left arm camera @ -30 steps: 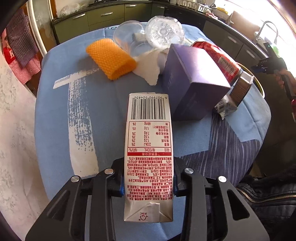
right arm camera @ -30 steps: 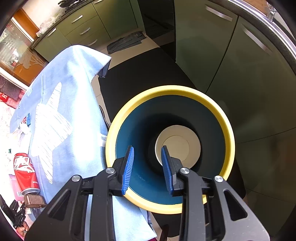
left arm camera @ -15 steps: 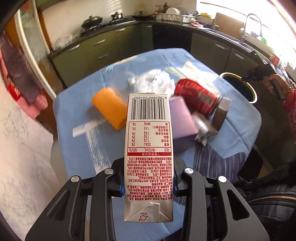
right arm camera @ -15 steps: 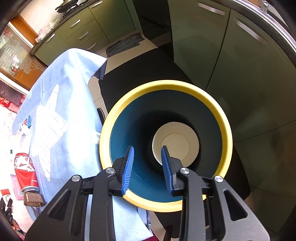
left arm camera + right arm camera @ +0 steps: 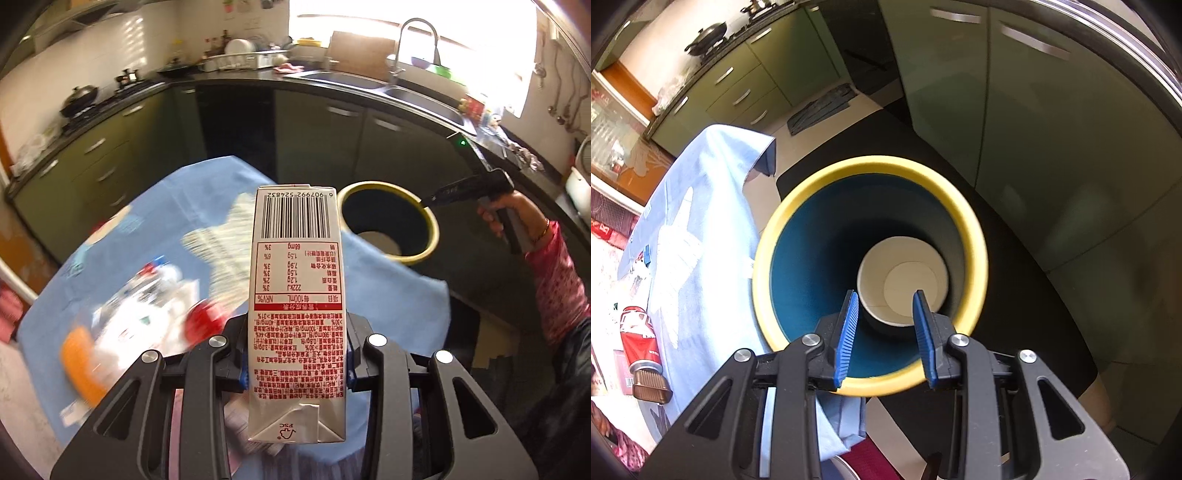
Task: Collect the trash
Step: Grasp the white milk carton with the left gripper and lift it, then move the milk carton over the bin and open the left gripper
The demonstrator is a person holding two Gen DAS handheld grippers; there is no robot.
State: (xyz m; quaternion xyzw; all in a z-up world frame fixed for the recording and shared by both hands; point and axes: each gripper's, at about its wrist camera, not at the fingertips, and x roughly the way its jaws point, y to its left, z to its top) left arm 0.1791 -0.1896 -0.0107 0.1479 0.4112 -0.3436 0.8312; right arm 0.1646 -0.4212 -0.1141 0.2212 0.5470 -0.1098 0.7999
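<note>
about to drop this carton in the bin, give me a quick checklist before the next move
1. Carton clamped in left gripper: ok.
2. Bin mouth unobstructed: ok; right gripper hangs above it with nothing between its pads.
3. Room inside bin: ok, only a paper cup at the bottom.
4. Carton over the bin: not ok, the bin sits beyond the tablecloth edge.
5. Carton empty: cannot tell.

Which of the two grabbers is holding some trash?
The left gripper: its fingers clamp the drink carton. The right gripper holds nothing, hanging above the yellow-rimmed bin.
</note>
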